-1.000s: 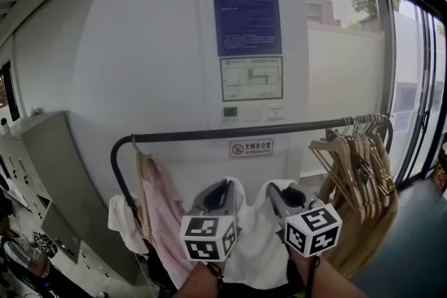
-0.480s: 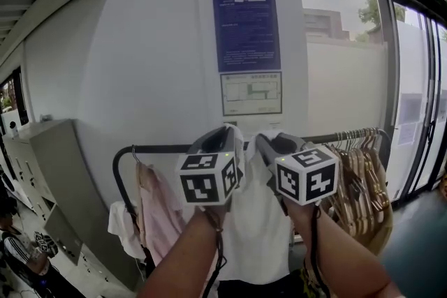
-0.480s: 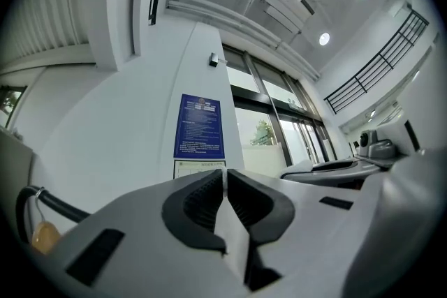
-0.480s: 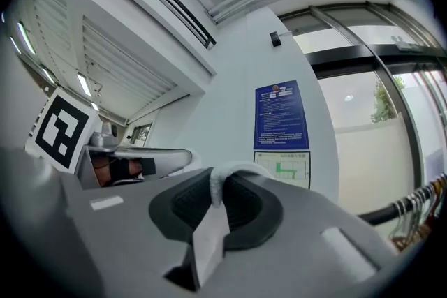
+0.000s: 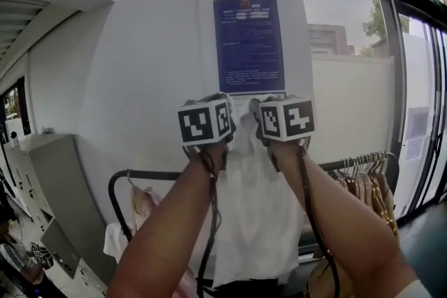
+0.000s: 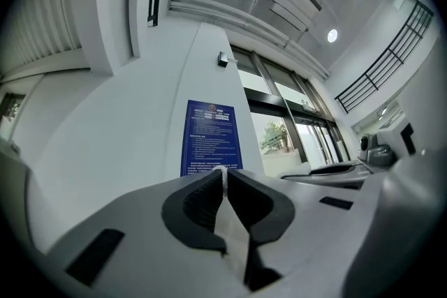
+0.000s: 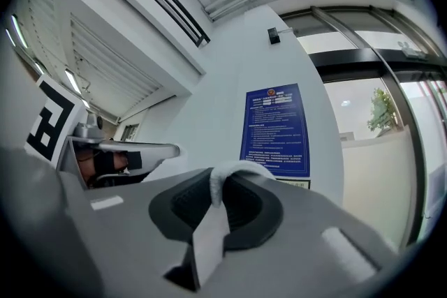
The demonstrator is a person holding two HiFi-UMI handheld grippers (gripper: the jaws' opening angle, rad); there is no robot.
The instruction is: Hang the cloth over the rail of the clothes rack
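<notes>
**White cloth (image 5: 255, 213) held high before the rail (image 5: 140, 175)**

Head view: left gripper (image 5: 215, 100) and right gripper (image 5: 268, 102) grip its top edge side by side below a blue notice (image 5: 249, 45). Left gripper view: jaws clenched on cloth. Right gripper view: jaws pinching a bunched fold.

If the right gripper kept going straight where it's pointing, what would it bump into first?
Probably the blue poster on the white wall, just past the cloth pinched in the right gripper. How far off is hard to tell.
</notes>
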